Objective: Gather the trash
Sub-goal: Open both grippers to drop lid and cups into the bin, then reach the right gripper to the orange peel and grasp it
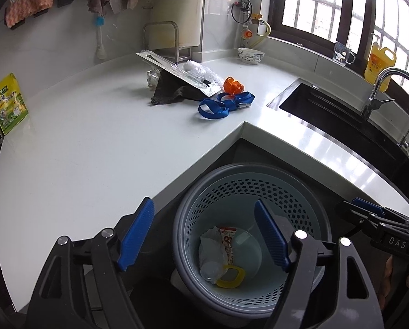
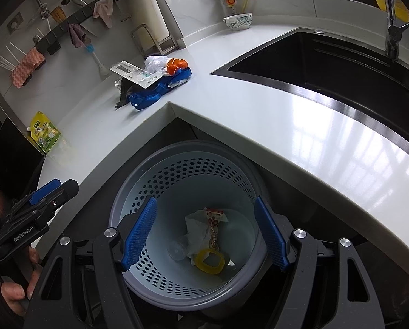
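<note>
Trash heaped on white countertop, well apart from both grippers. Left gripper and right gripper spread wide, empty, above perforated grey bin holding crumpled paper, wrapper, yellow ring. Blue strap: soft, floppy, likely light; best pinched at a loop. Clear blister pack: stiff, slick; edge grip. Orange peel beside, probably soft.

Basket below the counter's inner corner, trash inside.
Wrapper, tissue and ring lie in it; lanyard, cloth and peel sit together on the counter, sink to their right.
</note>
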Demonstrator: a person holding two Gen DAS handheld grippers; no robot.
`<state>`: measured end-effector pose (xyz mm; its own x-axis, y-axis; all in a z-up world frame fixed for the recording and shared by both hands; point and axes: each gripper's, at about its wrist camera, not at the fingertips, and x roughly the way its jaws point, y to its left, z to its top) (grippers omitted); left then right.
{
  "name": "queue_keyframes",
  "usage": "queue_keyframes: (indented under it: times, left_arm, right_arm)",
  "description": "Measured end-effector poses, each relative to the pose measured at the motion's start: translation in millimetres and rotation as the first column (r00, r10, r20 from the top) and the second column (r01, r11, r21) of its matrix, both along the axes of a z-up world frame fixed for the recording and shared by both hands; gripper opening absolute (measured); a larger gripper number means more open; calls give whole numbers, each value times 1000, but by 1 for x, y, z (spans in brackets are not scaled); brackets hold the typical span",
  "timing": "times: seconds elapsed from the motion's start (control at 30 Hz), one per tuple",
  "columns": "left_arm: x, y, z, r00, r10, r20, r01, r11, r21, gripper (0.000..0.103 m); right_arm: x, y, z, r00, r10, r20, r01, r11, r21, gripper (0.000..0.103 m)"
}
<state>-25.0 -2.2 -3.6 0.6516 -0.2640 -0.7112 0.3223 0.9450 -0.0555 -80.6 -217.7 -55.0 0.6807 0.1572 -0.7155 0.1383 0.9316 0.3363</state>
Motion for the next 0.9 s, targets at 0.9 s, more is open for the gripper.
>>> queue_keyframes:
  times: [0.9]
  left_arm:
    - [49, -10, 13, 989, 141, 41, -141, 990, -23, 83]
  right_arm:
    - [80, -33, 31, 990, 99, 102, -91, 993, -75, 70]
